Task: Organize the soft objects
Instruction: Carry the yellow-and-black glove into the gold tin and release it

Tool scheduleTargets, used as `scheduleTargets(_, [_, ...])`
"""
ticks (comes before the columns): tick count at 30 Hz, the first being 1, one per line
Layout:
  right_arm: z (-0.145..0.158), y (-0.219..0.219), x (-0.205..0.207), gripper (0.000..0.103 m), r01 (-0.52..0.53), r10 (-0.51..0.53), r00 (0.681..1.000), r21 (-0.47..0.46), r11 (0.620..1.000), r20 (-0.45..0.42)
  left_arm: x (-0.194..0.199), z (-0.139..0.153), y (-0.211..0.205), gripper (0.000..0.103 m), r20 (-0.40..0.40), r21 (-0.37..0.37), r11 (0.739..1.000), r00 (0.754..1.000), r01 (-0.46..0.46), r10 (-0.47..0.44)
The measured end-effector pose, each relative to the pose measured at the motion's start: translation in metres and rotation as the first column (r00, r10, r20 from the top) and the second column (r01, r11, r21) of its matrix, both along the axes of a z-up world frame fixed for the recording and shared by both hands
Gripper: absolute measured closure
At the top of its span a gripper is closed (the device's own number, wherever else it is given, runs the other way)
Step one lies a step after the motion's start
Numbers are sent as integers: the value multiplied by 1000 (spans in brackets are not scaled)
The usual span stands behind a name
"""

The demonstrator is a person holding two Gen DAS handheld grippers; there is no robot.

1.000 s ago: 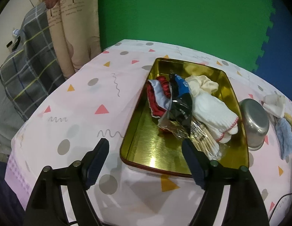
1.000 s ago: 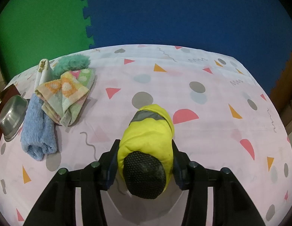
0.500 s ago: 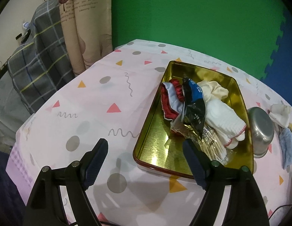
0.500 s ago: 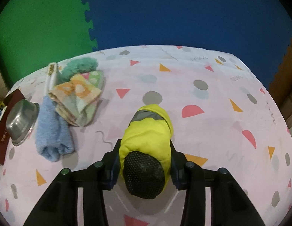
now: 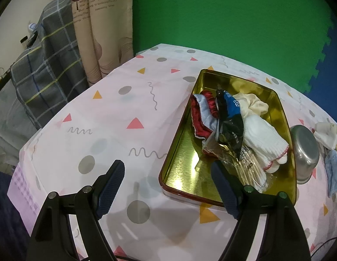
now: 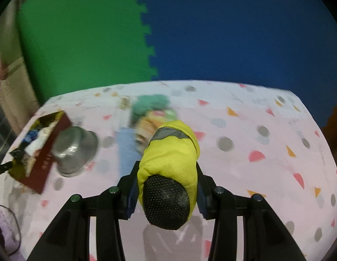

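Above the pink tablecloth [image 6: 255, 152], the right gripper [image 6: 167, 187] now carries the yellow slipper [image 6: 170, 158] clenched between its pads, lifted and swung toward the gold tray [image 5: 183, 150]; drop-off looks next. The left gripper [image 5: 168, 187] hangs open, empty.

- Tin tray [image 5: 183, 150]: gold metal, glossy and mirror-like inside.
- Bowl [image 5: 304, 152]: brushed steel, dull sheen.
- White glove [image 5: 264, 141]: knitted cotton, ribbed.
- Snack bag [image 5: 230, 128]: shiny crinkled plastic film.
- Yellow mitt [image 6: 170, 152]: smooth matt cloth, with a black dimpled rubbery patch.
- Table [image 5: 116, 117]: matt printed cloth cover.
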State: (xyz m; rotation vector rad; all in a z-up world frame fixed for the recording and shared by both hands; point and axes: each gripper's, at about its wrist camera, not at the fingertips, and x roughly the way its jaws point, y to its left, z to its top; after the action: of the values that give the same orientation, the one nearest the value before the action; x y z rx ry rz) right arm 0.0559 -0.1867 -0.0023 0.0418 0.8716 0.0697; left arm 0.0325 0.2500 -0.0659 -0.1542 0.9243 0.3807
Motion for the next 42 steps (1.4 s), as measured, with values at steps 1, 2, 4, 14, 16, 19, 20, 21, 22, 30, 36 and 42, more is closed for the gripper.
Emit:
scheduleTargets(1, [3, 7, 1, 59, -19, 19, 1000, 2, 1000, 3, 0, 0, 1, 24, 1, 0, 1000, 1000, -5, 5])
scheduleTargets(2, [6, 16, 3, 59, -42, 42, 999, 7, 999, 8, 0, 0, 2, 24, 1, 0, 1000, 1000, -8, 8])
scheduleTargets(4, [10, 35, 5, 59, -86, 86, 996, 11, 996, 14, 0, 0, 4, 24, 4, -3, 1000, 1000, -19, 19])
scheduleTargets(14, [16, 146, 14, 59, -320, 321, 947, 87, 943, 6, -4, 2, 18, 24, 10, 3, 996, 996, -85, 85])
scheduleTargets(16, [14, 165, 16, 59, -357, 358, 934, 90, 930, 5, -4, 2, 21, 24, 8, -2, 996, 996, -94, 94])
scheduleTargets(19, [11, 200, 19, 59, -418, 420, 908, 92, 904, -1, -4, 2, 26, 24, 8, 3, 993, 993, -115, 115])
scheduleTargets(20, [9, 211, 20, 59, -437, 439, 898, 91, 895, -6, -4, 2, 29, 24, 8, 2, 993, 993, -120, 120])
scheduleTargets(21, [7, 219, 21, 59, -451, 453, 891, 89, 888, -10, -4, 2, 32, 24, 7, -2, 992, 992, -129, 129])
scheduleTargets(22, [4, 229, 21, 59, -466, 469, 883, 88, 881, -15, -5, 1, 35, 24, 6, -6, 990, 990, -142, 142])
scheduleTargets(30, [-22, 278, 26, 59, -529, 536, 842, 91, 843, -66, -8, 0, 49, 24, 9, -38, 980, 980, -197, 198])
scheduleTargets(36, [-39, 297, 34, 59, -539, 545, 834, 81, 838, -92, -7, -1, 50, 24, 1, -45, 980, 981, -196, 196])
scheduleTargets(42, [-46, 303, 34, 56, -543, 548, 831, 82, 836, -95, -7, -1, 48, 24, -1, -39, 981, 982, -188, 188])
